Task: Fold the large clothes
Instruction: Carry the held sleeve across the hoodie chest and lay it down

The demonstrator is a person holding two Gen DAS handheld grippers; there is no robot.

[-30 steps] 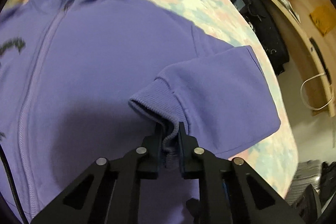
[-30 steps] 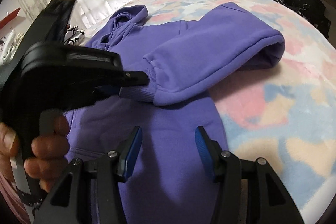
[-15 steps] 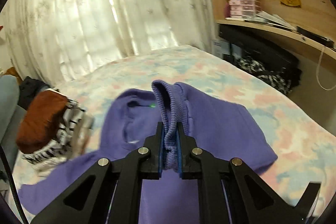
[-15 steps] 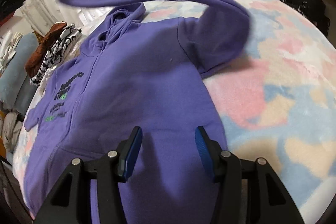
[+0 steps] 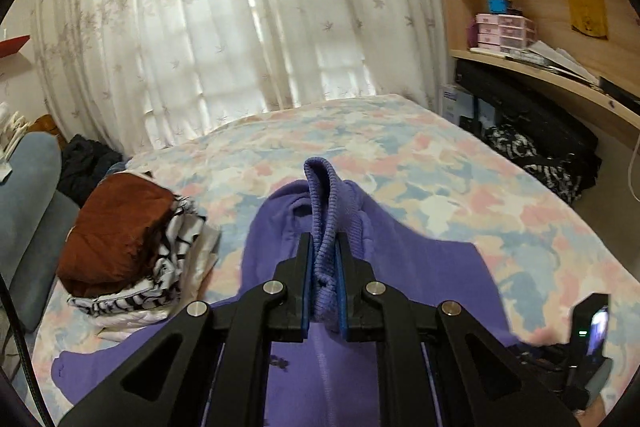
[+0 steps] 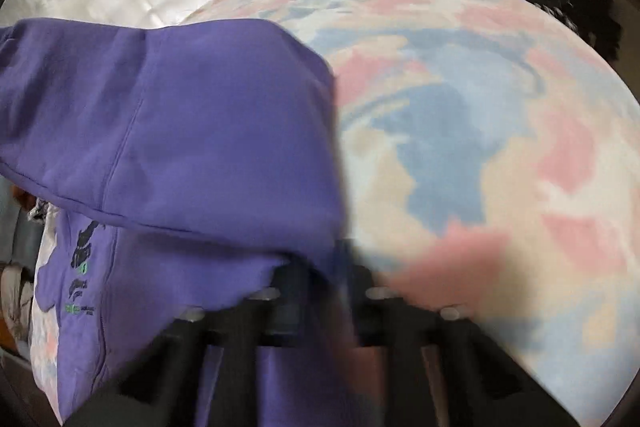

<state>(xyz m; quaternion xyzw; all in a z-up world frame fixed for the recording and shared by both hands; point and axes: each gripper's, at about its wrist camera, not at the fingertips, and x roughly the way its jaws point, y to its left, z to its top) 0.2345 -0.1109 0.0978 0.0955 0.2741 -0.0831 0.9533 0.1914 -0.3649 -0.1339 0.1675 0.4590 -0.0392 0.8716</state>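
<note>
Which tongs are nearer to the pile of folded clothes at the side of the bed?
Left. The left tongs, clamped on the hoodie's cuff, are raised just beside the pile of folded clothes. The right tongs are at the hoodie's opposite edge, with the pile across the garment.

The purple hoodie (image 6: 168, 131) bears dark and green print on its chest at the left, too blurred to read.

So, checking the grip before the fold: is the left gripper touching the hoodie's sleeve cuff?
Touching. The left wrist view shows the left gripper with its jaws clamped on the ribbed sleeve cuff.
</note>
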